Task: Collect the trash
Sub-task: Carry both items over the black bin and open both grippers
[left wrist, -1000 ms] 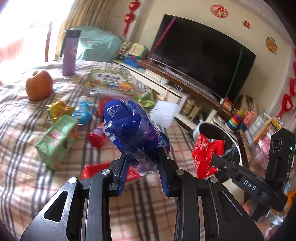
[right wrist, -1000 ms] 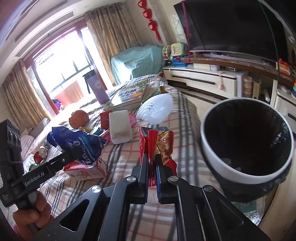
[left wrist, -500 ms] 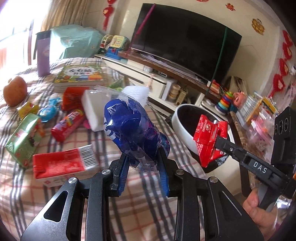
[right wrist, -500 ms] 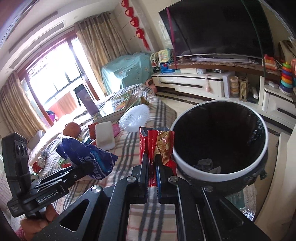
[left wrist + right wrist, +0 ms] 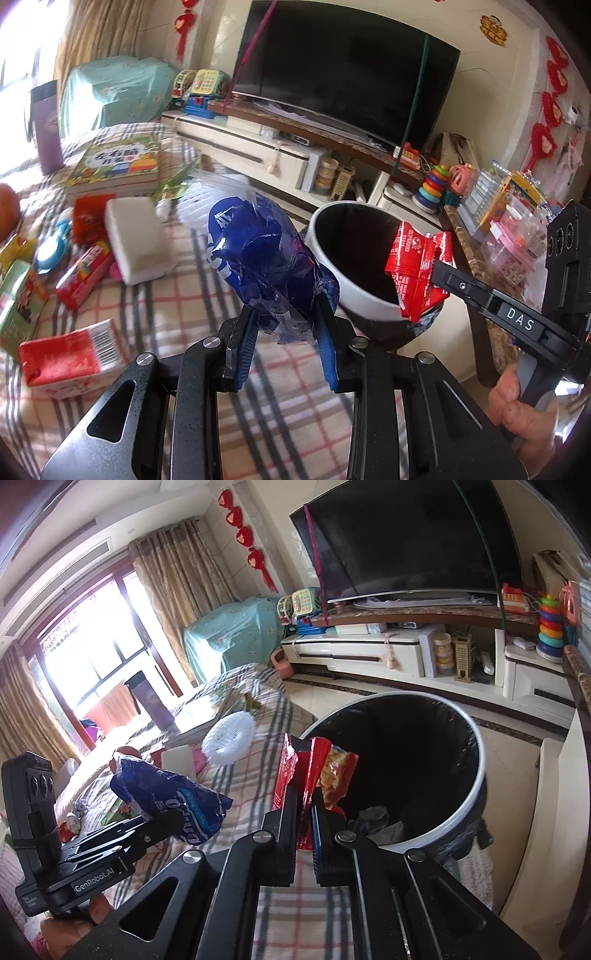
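**Both wrappers now at the bin's edge**

Your left claw (image 5: 286, 334) is clenched on the crumpled blue wrapper (image 5: 258, 258), the pads pressing its lower end while the bulk stands up above the fingers. Your right claw (image 5: 303, 805) is squeezed fully shut on the flattened red snack packet (image 5: 314, 768), whose torn top fans out above the jaws.

What has changed over the last second is where you are, not how you grip. A second ago the left view was mostly plaid surface and litter, with the bin only half seen behind the red packet. Now the white-rimmed trash bin (image 5: 334, 280) sits just beyond the blue wrapper, and in the left view the red packet hangs against the bin's dark mouth. In the right view the bin has grown and slid towards the middle, and a few scraps show at its bottom. Neither claw has loosened along the way.

By my reading, the carry is nearly done and the drop comes next. The red packet looks closer to being over the opening; the blue wrapper appears to sit short of the rim, so push it further in before you let go.

Plenty remains on the plaid surface (image 5: 177, 310) behind you: a red and white carton (image 5: 70, 356), a red candy tube (image 5: 83, 275), a green box (image 5: 18, 302). Expect more trips.
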